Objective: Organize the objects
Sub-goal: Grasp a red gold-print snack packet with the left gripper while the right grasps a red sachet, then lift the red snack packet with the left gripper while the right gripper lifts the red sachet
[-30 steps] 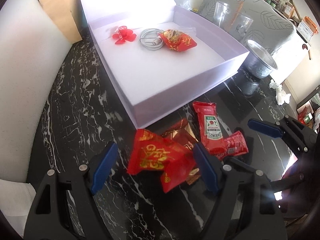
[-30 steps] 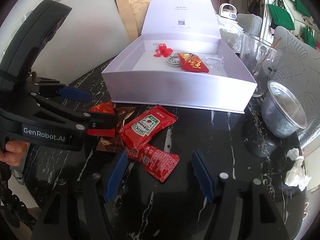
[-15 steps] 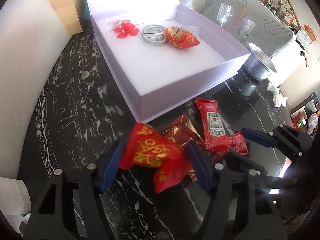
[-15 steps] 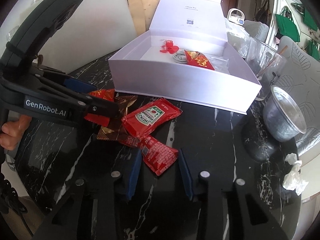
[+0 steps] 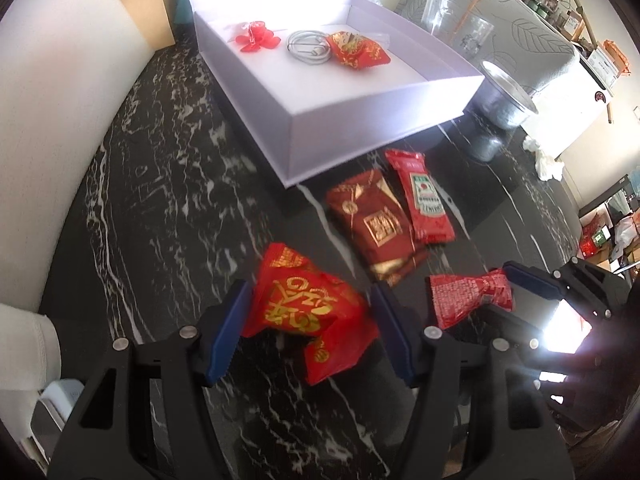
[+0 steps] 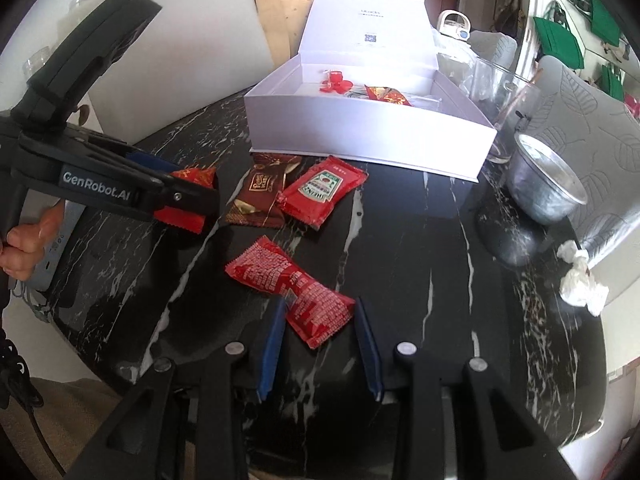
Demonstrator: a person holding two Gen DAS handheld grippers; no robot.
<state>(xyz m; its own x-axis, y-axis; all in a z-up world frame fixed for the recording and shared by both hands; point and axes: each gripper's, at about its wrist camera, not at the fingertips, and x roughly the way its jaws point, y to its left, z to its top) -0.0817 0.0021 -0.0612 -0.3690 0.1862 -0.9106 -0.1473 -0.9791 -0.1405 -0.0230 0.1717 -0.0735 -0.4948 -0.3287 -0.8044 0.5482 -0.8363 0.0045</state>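
A black marble table point(image 6: 420, 240) is seen, with a white box point(image 6: 360, 140) near its far edge. A red snack bag point(image 5: 308, 312) is pinched by the left claw point(image 5: 310, 332), tipped steeply down. A red packet point(image 6: 296, 286) is pinched at one end by the right claw point(image 6: 320, 344); it could be dropped.

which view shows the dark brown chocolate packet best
The left wrist view: the dark brown packet lies flat with almost its whole face and gold label exposed, beside the ketchup sachet. In the right wrist view the packet is smaller, seen at a low angle, and partly overlapped by that sachet.
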